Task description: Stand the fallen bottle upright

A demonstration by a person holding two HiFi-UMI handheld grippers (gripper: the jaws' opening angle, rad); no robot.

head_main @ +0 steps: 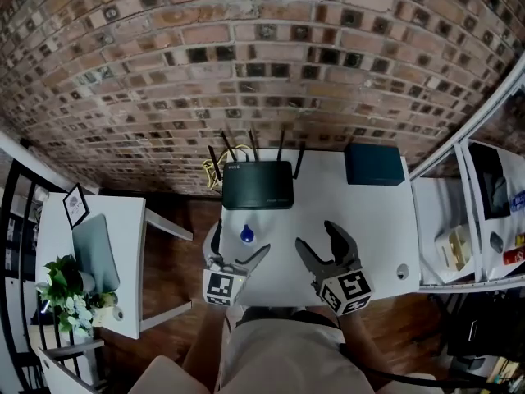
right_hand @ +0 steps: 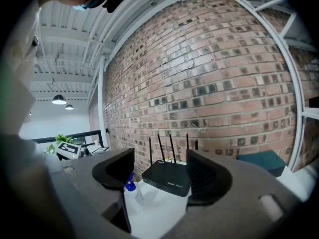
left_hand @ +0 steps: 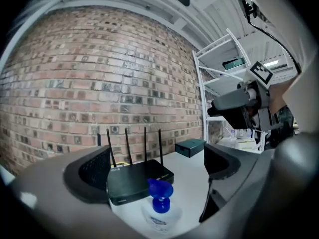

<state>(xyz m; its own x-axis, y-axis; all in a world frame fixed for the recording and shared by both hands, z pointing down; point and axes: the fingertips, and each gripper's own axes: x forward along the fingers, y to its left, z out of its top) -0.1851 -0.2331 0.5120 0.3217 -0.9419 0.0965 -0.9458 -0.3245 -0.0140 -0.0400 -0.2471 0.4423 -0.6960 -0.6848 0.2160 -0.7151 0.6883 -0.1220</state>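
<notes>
Head view: clear bottle (head_main: 247,235), blue cap, contents unclear, upright on table (head_main: 377,220) before router (head_main: 257,185); left gripper (head_main: 238,249) and right gripper (head_main: 317,238) both spread, empty.

You are working in an office-type space, loft style. A bare brick wall (head_main: 262,64) is running behind a white table (head_main: 369,220) carrying a router (head_main: 257,185). White metal shelving (head_main: 431,220) is standing at your right. A potted plant (head_main: 61,281) is sitting on a side desk (head_main: 130,257). Ceiling lamps (right_hand: 59,99) are hanging beyond.
</notes>
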